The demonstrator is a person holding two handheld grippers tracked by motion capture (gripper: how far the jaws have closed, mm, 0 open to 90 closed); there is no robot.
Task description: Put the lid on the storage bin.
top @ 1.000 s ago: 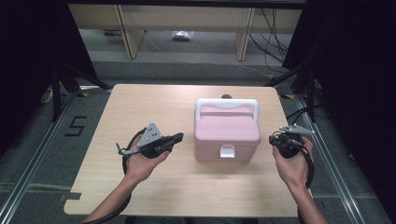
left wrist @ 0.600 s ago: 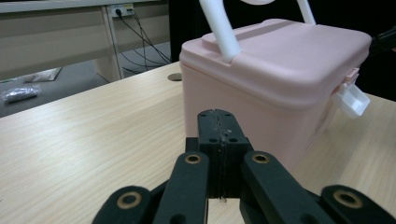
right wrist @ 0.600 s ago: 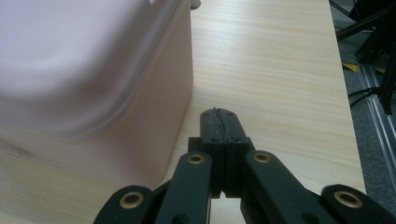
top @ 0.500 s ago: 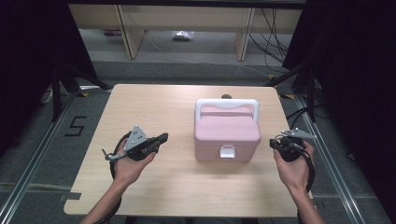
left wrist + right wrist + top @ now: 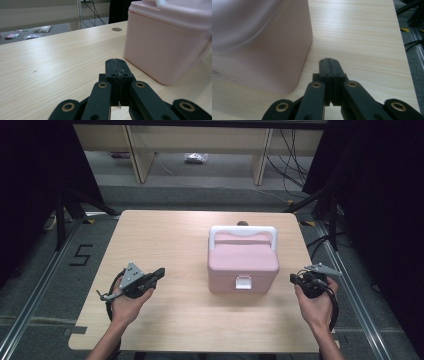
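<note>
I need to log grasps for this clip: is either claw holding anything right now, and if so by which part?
Nothing is held. The left claw and the right claw are both shut on nothing, each apart from the pink box.

Pink box (image 5: pixel 170 42): top and right side cut off in left gripper view.
Box latch (image 5: pixel 243 282): too small to judge.
Floor packets (image 5: pixel 195 157): unidentifiable.

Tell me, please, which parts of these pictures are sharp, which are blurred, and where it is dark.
High view: table evenly lit, surroundings dark. Left gripper view: shut left gripper is sharp, pink box slightly soft. Right gripper view: the box is near and blurred, right gripper sharp.
</note>
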